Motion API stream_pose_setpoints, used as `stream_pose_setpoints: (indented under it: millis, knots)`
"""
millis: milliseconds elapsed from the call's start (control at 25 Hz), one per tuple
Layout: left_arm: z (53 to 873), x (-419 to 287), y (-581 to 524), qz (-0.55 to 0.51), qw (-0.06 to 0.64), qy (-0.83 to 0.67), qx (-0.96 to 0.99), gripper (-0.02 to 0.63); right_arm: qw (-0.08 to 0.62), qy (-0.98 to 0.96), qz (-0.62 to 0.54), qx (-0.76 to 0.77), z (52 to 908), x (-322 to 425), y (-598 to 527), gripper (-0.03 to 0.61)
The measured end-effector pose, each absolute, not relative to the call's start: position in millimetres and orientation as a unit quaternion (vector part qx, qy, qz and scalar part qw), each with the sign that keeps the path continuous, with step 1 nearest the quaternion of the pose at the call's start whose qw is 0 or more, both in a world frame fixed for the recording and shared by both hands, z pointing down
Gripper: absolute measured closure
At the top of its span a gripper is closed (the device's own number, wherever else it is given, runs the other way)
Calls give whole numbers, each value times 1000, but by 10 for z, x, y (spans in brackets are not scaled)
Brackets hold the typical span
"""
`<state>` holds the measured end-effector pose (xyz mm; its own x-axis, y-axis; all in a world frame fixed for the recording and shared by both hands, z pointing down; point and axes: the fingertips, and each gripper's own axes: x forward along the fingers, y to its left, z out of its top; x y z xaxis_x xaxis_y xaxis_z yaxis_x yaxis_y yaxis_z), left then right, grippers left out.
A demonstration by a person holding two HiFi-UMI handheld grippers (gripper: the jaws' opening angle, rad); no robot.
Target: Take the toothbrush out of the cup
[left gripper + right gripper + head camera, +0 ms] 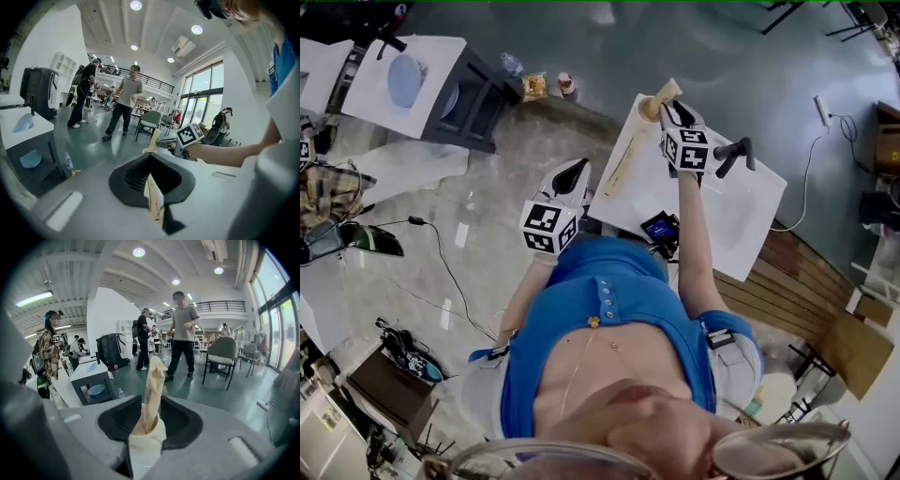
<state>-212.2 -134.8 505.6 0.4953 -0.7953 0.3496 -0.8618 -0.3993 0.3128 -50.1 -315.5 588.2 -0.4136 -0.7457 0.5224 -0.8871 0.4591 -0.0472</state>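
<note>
Between right gripper point(151, 403) fingers point(183, 420), wide apart, the cup point(149, 438) and toothbrush point(153, 383), ungripped; left gripper point(151, 155) clamped on wrapped stick point(154, 196).

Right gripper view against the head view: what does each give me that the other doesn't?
Only the right gripper view: the tongs of the right gripper apart, the cup low between them; bystanders and a chair behind. Only the head view: the left gripper, the white table in front of the person, the person's blue shirt. Both: the cup with the paper-wrapped toothbrush standing in it, at the right gripper's tips.
</note>
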Motion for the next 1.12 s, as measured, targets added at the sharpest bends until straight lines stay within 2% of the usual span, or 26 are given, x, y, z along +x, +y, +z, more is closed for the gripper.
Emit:
stream_pose_setpoints:
  millis: [160, 360, 680, 1120]
  knots:
    - [5068, -2215, -1332, 73, 232, -501, 831, 613, 212, -826, 180, 491, 5931, -568, -3198, 440]
    - [5069, -2287, -1321, 72, 234, -501, 830, 612, 210, -819, 190, 500, 5976, -584, -3259, 439]
    - [5058, -2368, -1342, 71, 234, -490, 837, 612, 212, -810, 170, 520, 5975, -569, -3243, 522]
    - [4991, -2504, -1338, 66, 222, -469, 852, 612, 179, -815, 145, 532, 5715, -666, -3140, 548]
